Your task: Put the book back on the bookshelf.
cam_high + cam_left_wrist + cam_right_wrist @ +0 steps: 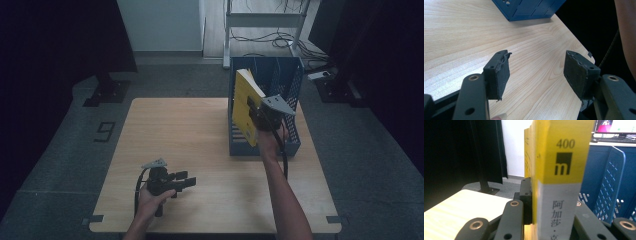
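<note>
A thick yellow book (246, 105) with a yellow and grey spine (560, 182) is held upright over the left part of the blue file rack (290, 82). My right gripper (260, 116) is shut on the book, its jaws pressing both covers near the spine. Whether the book's lower edge rests in the rack I cannot tell. My left gripper (186, 181) lies low over the wooden table (190, 130) near its front left, open, with nothing between its fingers (501, 75).
The blue rack's perforated divider (609, 187) stands right of the book. The table's right edge and corner (589, 53) lie beyond my left gripper. A person's right forearm (282, 195) reaches across the table's right side. Cables and a metal frame (265, 25) stand behind.
</note>
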A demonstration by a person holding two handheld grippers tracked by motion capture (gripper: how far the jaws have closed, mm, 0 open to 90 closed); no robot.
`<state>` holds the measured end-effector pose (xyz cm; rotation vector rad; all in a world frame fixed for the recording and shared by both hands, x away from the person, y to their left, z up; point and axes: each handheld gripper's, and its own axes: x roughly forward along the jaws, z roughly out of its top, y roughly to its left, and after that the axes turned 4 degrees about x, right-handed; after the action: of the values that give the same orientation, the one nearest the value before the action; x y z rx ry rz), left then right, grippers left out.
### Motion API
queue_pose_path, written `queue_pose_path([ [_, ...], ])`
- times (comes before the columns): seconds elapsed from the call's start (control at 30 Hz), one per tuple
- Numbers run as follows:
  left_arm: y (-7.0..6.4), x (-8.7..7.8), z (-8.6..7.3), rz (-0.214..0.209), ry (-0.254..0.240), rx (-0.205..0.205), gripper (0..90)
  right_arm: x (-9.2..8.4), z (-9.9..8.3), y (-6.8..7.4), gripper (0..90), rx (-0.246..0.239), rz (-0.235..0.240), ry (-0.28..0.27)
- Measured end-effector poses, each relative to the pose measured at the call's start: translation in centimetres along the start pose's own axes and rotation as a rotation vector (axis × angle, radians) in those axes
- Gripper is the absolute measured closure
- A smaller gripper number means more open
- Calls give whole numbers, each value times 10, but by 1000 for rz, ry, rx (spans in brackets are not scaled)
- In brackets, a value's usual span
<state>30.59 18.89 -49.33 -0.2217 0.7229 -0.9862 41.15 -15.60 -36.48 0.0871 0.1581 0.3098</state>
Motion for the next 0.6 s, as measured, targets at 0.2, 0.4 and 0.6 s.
queue_pose_path([
  [0.2, 1, -1, 0, 0, -6, -4, 373, 6, 0, 1, 748, -5, -7, 5],
  [0.4, 1, -1, 1, -2, -8, -2, 373, 15, 2, 3, 748, -13, -21, 10],
  [0.6, 1, -2, 1, -4, -12, -6, 372, 20, 2, 4, 748, -12, -30, 13],
])
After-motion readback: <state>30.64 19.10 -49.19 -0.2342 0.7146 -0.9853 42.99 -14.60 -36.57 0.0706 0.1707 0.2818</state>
